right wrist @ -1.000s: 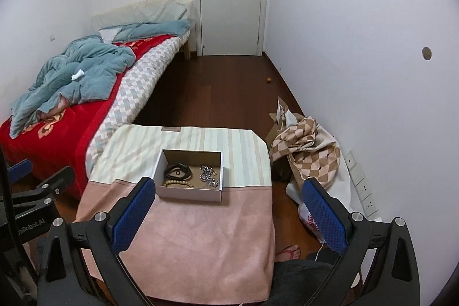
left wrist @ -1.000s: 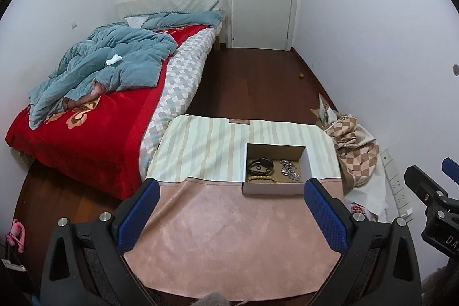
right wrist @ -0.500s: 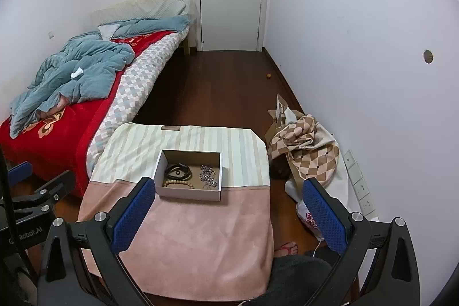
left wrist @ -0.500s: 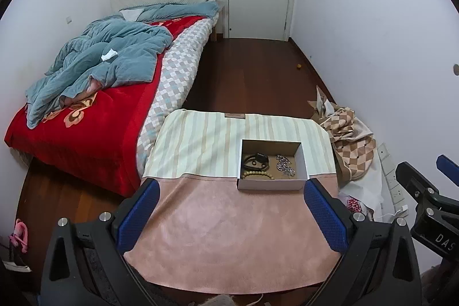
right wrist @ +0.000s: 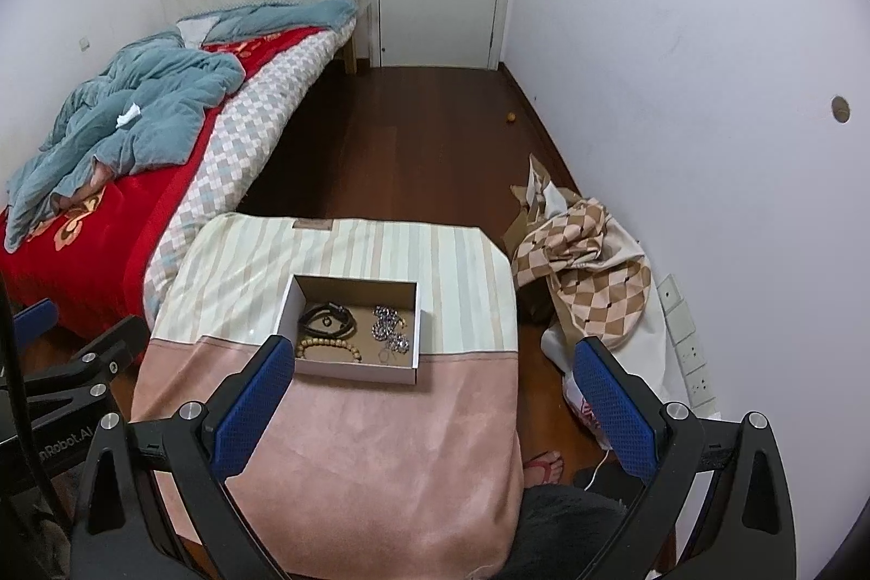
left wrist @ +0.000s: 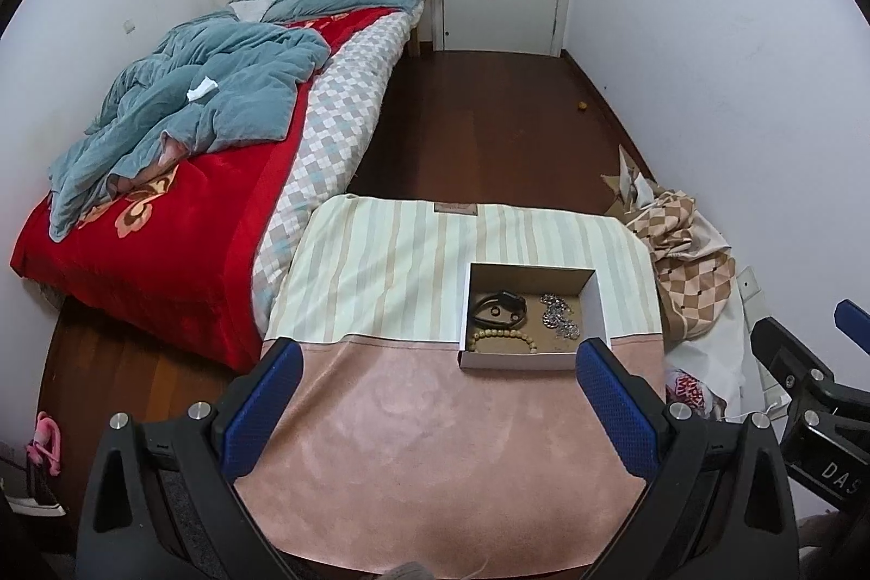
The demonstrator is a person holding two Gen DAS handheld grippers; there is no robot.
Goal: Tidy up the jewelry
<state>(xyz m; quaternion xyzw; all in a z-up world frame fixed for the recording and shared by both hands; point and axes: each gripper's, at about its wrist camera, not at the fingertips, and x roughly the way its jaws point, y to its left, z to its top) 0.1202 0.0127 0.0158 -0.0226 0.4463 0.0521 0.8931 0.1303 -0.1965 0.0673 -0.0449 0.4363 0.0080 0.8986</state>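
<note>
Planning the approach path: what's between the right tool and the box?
Only bare pink cloth, seen in the right wrist view. The right tool hangs open short of the box, nothing held.

White letters "DAS" stand on the black body of the right gripper (left wrist: 848,324), cut off at the edge of the left wrist view. White lettering "nRobot.AI" stands on the black body of the left gripper (right wrist: 32,316), with its start hidden behind a cable in the right wrist view. Red print shows on a white bag (left wrist: 689,387) on the floor beside the table, but it cannot be read.
</note>
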